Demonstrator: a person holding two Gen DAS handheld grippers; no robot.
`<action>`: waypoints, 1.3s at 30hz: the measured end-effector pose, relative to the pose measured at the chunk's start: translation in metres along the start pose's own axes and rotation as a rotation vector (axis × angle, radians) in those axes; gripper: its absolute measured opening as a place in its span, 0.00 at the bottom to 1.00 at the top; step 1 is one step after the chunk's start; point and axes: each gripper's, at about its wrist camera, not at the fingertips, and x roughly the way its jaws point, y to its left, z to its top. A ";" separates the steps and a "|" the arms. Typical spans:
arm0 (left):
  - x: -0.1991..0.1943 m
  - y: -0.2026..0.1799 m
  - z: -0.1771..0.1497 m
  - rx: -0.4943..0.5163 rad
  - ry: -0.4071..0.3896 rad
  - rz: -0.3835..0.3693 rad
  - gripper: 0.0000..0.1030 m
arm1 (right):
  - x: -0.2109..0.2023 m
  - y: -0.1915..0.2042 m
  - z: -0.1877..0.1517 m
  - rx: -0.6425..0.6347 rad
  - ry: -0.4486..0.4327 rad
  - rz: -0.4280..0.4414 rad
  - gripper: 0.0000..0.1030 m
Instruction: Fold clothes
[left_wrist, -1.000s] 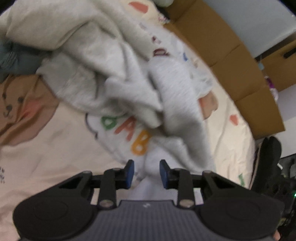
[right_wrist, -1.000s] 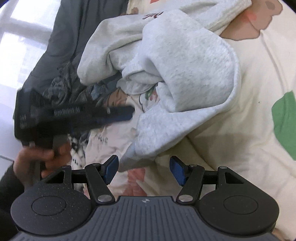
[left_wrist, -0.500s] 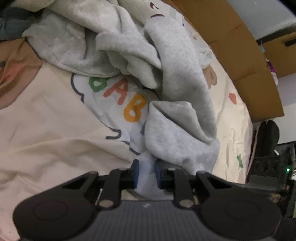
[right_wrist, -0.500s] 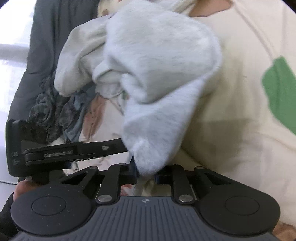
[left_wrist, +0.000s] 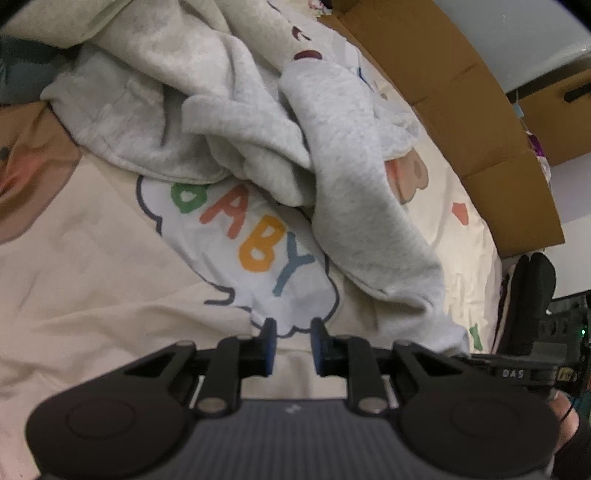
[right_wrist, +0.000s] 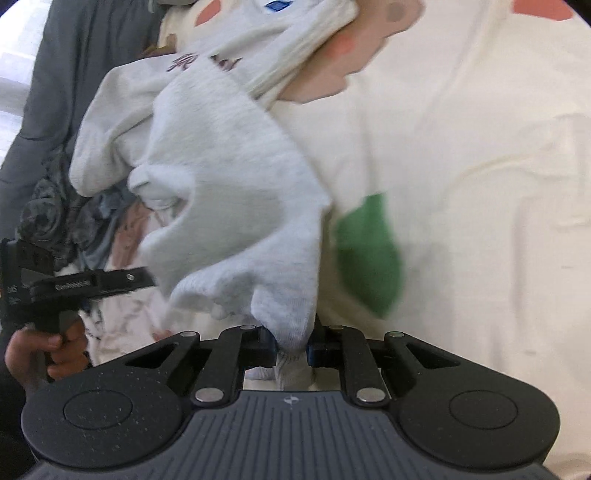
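A light grey sweatshirt (left_wrist: 343, 177) lies crumpled on a cream printed bedsheet (left_wrist: 92, 258). My left gripper (left_wrist: 291, 341) is open and empty, low over the sheet's "BABY" print, with the sweatshirt's sleeve end just to its right. My right gripper (right_wrist: 291, 345) is shut on the sweatshirt (right_wrist: 229, 192), pinching an edge of the fabric and lifting it off the sheet (right_wrist: 480, 147). The left gripper's body (right_wrist: 85, 284) shows at the left of the right wrist view.
Brown cardboard boxes (left_wrist: 461, 122) line the bed's far side. Dark grey clothes (right_wrist: 62, 92) are piled to the left of the sweatshirt. A cream garment (left_wrist: 122, 40) lies behind the sweatshirt. A dark chair (left_wrist: 532, 295) stands beyond the bed edge.
My left gripper let go of the sweatshirt's edge and opened. My right gripper, shut on the fabric since half a second ago, has pulled the sweatshirt up and to the right.
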 end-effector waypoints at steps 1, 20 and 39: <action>-0.001 0.001 0.000 -0.001 -0.002 0.002 0.19 | -0.006 -0.005 -0.003 -0.003 -0.003 -0.021 0.13; 0.006 0.002 0.000 -0.013 -0.001 0.029 0.19 | -0.078 -0.088 -0.020 0.092 -0.074 -0.110 0.51; 0.006 0.006 0.002 -0.030 -0.032 0.045 0.19 | -0.055 -0.129 -0.070 0.504 -0.287 0.146 0.21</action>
